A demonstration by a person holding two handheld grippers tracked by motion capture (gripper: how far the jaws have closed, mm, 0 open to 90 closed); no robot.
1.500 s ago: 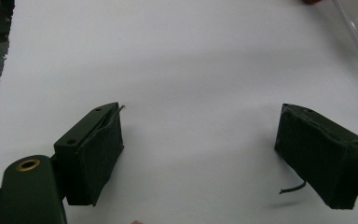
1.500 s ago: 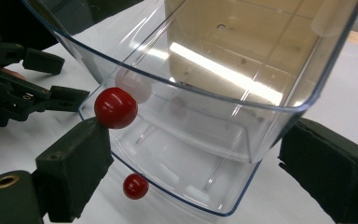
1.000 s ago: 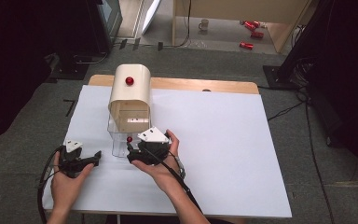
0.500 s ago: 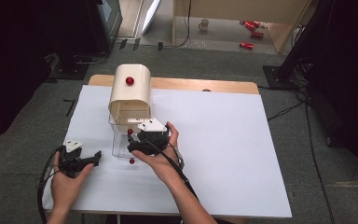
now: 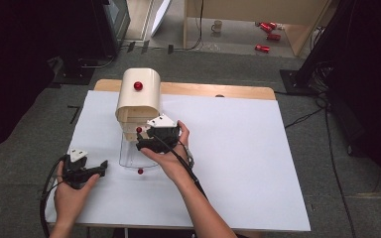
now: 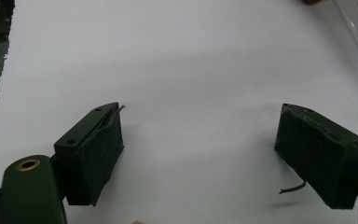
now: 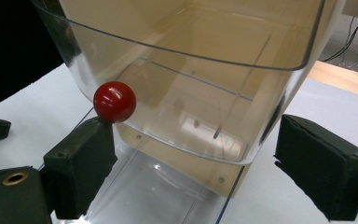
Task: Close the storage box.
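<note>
Drawer knob [image 7: 114, 101] is approached by the right gripper [image 5: 142, 140].
Jaws held apart, knob ungripped; closing on it is called for next. Left gripper [image 5: 95, 169] is parked open.

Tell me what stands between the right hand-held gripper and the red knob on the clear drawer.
Nothing visible does. The right hand-held gripper stands open at the clear drawer, and the red knob sits just above its left pad, with no object between them.
</note>
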